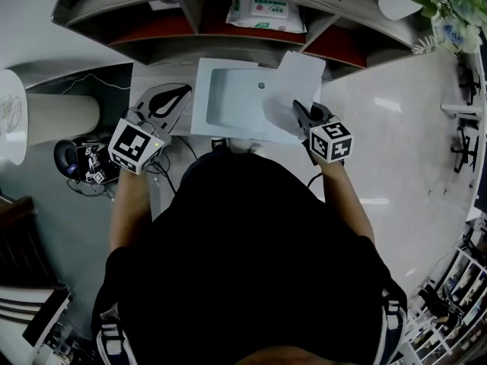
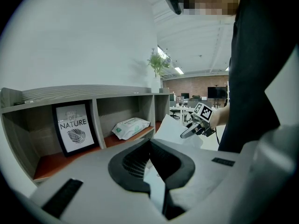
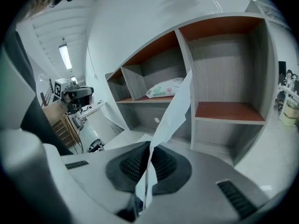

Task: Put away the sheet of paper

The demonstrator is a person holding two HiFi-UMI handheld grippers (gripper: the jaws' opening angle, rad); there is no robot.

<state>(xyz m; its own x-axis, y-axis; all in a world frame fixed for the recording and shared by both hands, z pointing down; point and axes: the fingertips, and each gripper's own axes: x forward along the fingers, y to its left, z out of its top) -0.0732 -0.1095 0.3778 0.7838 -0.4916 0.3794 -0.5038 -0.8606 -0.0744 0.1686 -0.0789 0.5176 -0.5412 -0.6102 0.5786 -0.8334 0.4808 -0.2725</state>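
A white sheet of paper [image 1: 298, 76] stands up from my right gripper [image 1: 297, 107], which is shut on its lower edge in front of the shelf unit [image 1: 190, 23]. In the right gripper view the sheet [image 3: 175, 110] rises from between the closed jaws [image 3: 150, 146] toward the open right-hand compartment [image 3: 229, 111]. My left gripper [image 1: 183, 91] hovers to the left of a white tray [image 1: 204, 105]. Its jaws [image 2: 149, 143] are shut with nothing between them. The left gripper view also catches the right gripper [image 2: 188, 133] and the sheet [image 2: 169, 129].
A pack of wipes [image 1: 266, 10] lies in a middle shelf compartment. A framed "NATURE" print [image 2: 74, 127] stands in the left one. A potted plant [image 1: 449, 6] sits at the back right. A pale cylinder [image 1: 61, 116] and tangled cables [image 1: 87, 166] are at the left.
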